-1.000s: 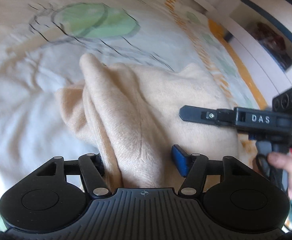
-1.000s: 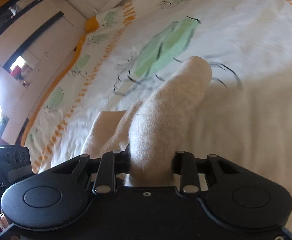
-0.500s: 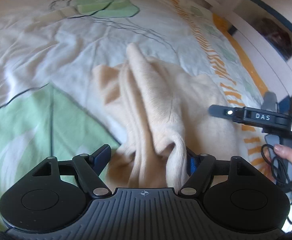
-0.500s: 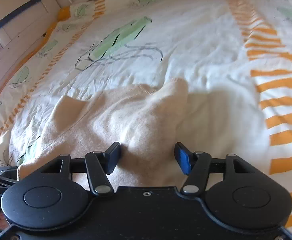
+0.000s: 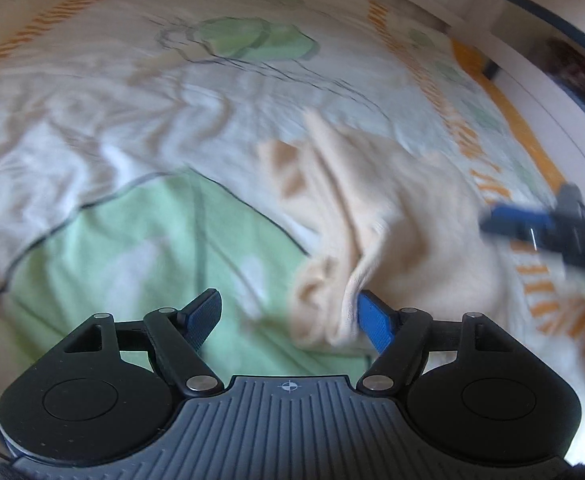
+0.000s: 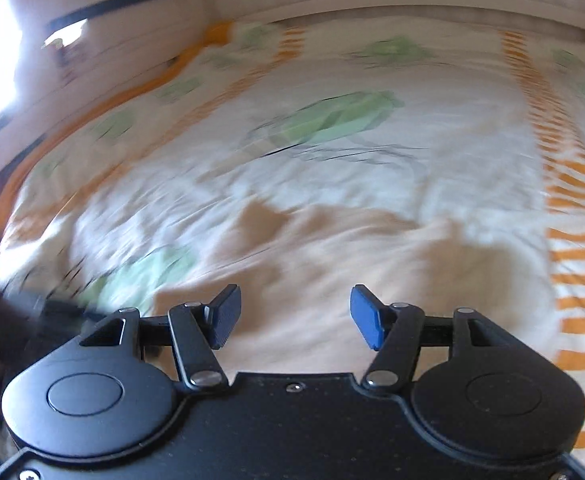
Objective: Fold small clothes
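Observation:
A small cream knit garment [image 5: 392,208] lies crumpled on the bedcover [image 5: 92,128], with a raised fold along its left side. My left gripper [image 5: 292,316] is open; the garment's near hem bunches against the right blue pad [image 5: 374,322], while the left pad hangs free over a green patch. In the right wrist view the garment [image 6: 332,264] is spread flat under my right gripper [image 6: 292,312], whose jaws are opening with nothing pinched between them. The right gripper [image 5: 532,228] also shows blurred at the garment's right edge.
The bedcover [image 6: 372,168] is white with green leaf prints and orange striped bands [image 6: 580,264]. A white wall or cupboard with dark trim [image 5: 552,40] runs along the bed's far side. Both views are motion-blurred.
Both grippers let go of the cream garment and opened; it dropped from lifted folds onto the bed. Both grippers pulled back, so more of the bedcover shows.

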